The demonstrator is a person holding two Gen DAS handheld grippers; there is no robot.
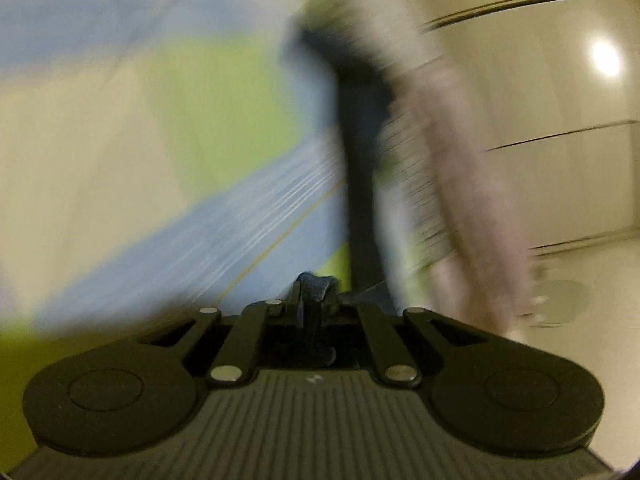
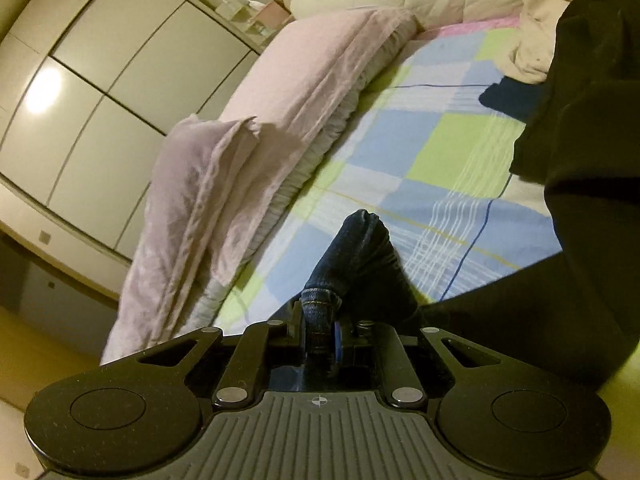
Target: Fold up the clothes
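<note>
A pair of dark blue jeans (image 2: 356, 248) is held up over a bed with a blue, green and white checked sheet (image 2: 440, 140). My right gripper (image 2: 318, 320) is shut on a hemmed edge of the jeans, and the denim runs away from it toward the bed. My left gripper (image 1: 312, 292) is shut on another edge of the jeans (image 1: 360, 140), which shows as a dark strip rising from the jaws. The left wrist view is heavily blurred by motion.
A pink folded blanket (image 2: 280, 100) lies along the bed's left side. A dark garment (image 2: 592, 120) fills the right of the right wrist view, with a cream cloth (image 2: 536, 32) behind it. White wardrobe doors (image 2: 100, 80) stand beyond the bed.
</note>
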